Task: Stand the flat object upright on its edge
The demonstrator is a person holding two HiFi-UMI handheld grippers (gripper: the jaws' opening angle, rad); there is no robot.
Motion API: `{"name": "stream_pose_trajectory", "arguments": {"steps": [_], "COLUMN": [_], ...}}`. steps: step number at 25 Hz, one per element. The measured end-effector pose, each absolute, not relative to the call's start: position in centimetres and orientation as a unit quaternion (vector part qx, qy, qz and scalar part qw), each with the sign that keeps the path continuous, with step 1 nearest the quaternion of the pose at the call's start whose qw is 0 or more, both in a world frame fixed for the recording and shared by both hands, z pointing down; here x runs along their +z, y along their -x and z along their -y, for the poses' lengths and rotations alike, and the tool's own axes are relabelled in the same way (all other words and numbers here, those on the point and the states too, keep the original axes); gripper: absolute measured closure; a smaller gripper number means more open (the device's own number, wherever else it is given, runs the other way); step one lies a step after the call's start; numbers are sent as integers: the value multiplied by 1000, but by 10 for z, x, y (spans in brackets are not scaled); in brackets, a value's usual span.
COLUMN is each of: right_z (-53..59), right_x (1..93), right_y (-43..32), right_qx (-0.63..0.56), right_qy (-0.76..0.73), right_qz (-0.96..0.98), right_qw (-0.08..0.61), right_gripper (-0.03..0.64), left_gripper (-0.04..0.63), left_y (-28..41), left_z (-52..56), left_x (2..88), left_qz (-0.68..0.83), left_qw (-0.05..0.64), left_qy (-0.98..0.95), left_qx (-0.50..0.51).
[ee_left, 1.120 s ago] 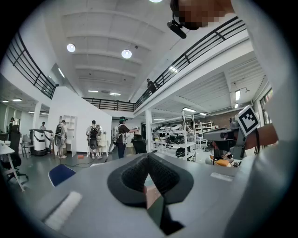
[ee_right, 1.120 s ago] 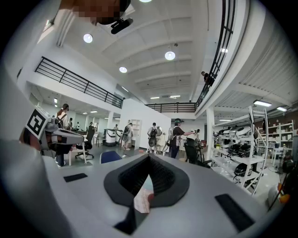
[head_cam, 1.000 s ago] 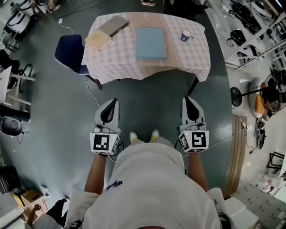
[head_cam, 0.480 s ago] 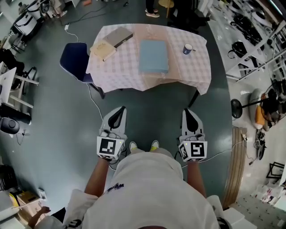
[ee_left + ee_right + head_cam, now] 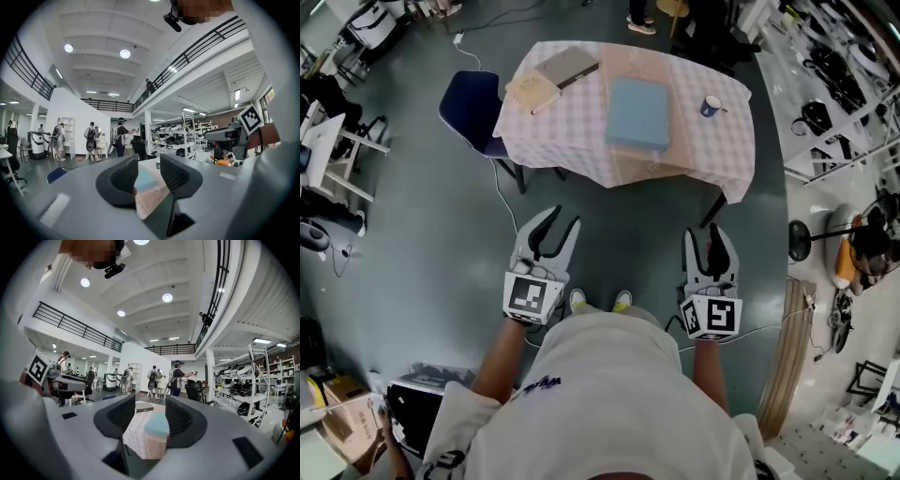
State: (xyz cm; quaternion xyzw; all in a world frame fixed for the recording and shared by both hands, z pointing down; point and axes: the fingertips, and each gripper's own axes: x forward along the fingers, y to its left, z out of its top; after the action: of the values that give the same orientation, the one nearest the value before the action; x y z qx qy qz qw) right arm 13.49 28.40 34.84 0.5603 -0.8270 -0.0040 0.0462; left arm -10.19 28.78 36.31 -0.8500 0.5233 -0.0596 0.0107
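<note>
**Item 1.** Light blue flat rectangular slab point(image 5: 637, 114). It lies flat on its broad face, a little right of the middle of the tabletop. No gripper touches it.

**Item 2.** Table draped in a pink-and-white checked cloth point(image 5: 572, 141). It carries the slab and these other pieces:
- A tan book point(image 5: 532, 91) near the left end.
- A grey-brown flat book point(image 5: 567, 66) just beside the tan book, toward the far edge.
- A dark blue mug with a white inside point(image 5: 710, 106), upright near the right end and apart from the slab.

**Item 3.** Dark blue chair point(image 5: 469, 108). It stands at the table's left side, its seat close against the hanging cloth.

**Item 4.** Left gripper point(image 5: 562, 220), white and grey with a square-marker cube.
- It is held level over the grey floor point(image 5: 422, 234), well short of the table.
- Its jaws have just been opening and stand released, parted a little.
- Nothing is between the jaws; the distant table shows through the gap.

**Item 5.** Right gripper point(image 5: 707, 232), of the same build.
- It is held level beside the left one and is likewise well apart from the table.
- Its jaws have just been opening and stand released.
- Nothing is held; the slab and cloth show far off between them.

**Item 6.** Pair of shoes with yellow-green toes point(image 5: 578, 299), on the floor between the two grippers.

**Item 7.** White cable point(image 5: 492, 183), trailing across the floor below the chair.
</note>
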Motion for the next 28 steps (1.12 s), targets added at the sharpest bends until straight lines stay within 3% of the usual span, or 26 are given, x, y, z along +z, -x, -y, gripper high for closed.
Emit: {"name": "stream_pose_trajectory", "arguments": {"steps": [7, 17, 24, 28], "right_z": [-282, -278, -278, -283], "right_x": [348, 355, 367, 368], "right_y": [-133, -133, -118, -100], "right_qx": [0, 14, 42, 47], "right_qy": [-557, -557, -556, -558], "right_qz": [829, 828, 827, 825], "right_qw": [50, 64, 69, 78], "right_gripper": [345, 276, 184, 143], "left_gripper": [345, 265, 138, 110], "left_y": [103, 109, 123, 138], "left_z": [-288, -283, -288, -293], "left_x": [365, 366, 374, 376], "left_qz": [-519, -523, -512, -502], "left_qw": [5, -5, -8, -11], "left_qy": [852, 851, 857, 863], "left_qx": [-60, -48, -53, -49]}}
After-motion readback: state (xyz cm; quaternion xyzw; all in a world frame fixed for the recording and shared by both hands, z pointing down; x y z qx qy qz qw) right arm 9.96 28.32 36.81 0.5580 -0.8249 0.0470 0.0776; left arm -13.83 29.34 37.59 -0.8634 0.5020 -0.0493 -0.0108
